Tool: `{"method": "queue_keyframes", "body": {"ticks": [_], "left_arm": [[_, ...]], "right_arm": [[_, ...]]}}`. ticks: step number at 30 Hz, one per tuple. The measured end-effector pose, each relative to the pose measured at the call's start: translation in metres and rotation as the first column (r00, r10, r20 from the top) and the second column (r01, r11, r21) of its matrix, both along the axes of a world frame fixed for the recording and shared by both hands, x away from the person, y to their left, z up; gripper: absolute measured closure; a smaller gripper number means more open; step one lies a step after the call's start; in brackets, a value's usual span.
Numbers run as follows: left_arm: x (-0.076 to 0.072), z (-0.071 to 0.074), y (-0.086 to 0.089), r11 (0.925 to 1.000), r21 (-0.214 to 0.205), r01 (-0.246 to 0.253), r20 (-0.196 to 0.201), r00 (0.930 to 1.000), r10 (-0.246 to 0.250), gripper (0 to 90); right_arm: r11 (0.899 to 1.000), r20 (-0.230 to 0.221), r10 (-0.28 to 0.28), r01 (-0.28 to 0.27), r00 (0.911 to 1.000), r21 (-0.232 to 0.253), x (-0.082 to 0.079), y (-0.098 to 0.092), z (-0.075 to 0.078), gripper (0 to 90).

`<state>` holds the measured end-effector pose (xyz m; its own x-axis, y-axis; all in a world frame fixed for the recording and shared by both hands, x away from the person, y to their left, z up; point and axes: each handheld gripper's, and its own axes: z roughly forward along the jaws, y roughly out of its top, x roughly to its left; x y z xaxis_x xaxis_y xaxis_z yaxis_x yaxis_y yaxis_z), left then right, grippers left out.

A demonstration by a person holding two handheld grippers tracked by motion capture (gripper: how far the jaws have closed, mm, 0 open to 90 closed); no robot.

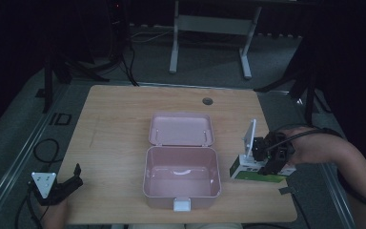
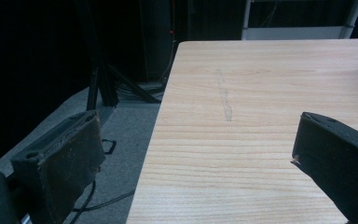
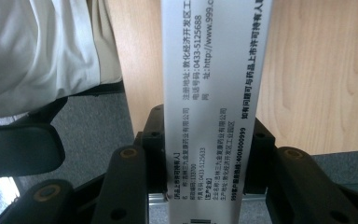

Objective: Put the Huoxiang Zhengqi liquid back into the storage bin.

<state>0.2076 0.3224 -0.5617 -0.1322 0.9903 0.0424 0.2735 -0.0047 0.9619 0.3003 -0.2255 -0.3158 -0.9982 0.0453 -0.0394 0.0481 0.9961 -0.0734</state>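
High view: right claw point(image 1: 270, 160) grips the carton point(image 1: 257, 171), apparently resting on the table point(image 1: 119, 119); left claw point(image 1: 69, 183) gapes beside the pink box point(image 1: 181, 179).

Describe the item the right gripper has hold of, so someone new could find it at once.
On the wooden table, look right of the open pink box, near the table's right edge. The right gripper is shut on a flat medicine carton: white and green, with printed Chinese text, the only carton there.
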Motion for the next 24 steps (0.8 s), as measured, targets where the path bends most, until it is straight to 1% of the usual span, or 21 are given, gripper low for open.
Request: {"method": "queue_keyframes", "body": {"ticks": [5,8,13,24], "left_arm": [[0.0,0.0,0.0,1.0,-0.001,0.0,0.001,1.0,0.0,2.2],[0.0,0.0,0.0,1.0,-0.001,0.0,0.001,1.0,0.0,2.2],[0.0,0.0,0.0,1.0,-0.003,0.001,0.003,1.0,-0.001,2.2],[-0.001,0.0,0.001,1.0,-0.005,0.003,0.005,1.0,-0.003,2.1]], "right_arm": [[1.0,0.004,0.004,-0.004,1.0,-0.011,0.003,0.01,0.006,61.8],[1.0,-0.005,0.008,-0.008,1.0,-0.008,0.005,0.017,0.008,61.8],[1.0,-0.005,0.019,-0.019,0.9998,0.0,0.008,0.032,0.011,61.8],[0.998,-0.017,0.064,-0.064,0.9978,-0.012,0.007,0.075,0.004,61.9]]}}
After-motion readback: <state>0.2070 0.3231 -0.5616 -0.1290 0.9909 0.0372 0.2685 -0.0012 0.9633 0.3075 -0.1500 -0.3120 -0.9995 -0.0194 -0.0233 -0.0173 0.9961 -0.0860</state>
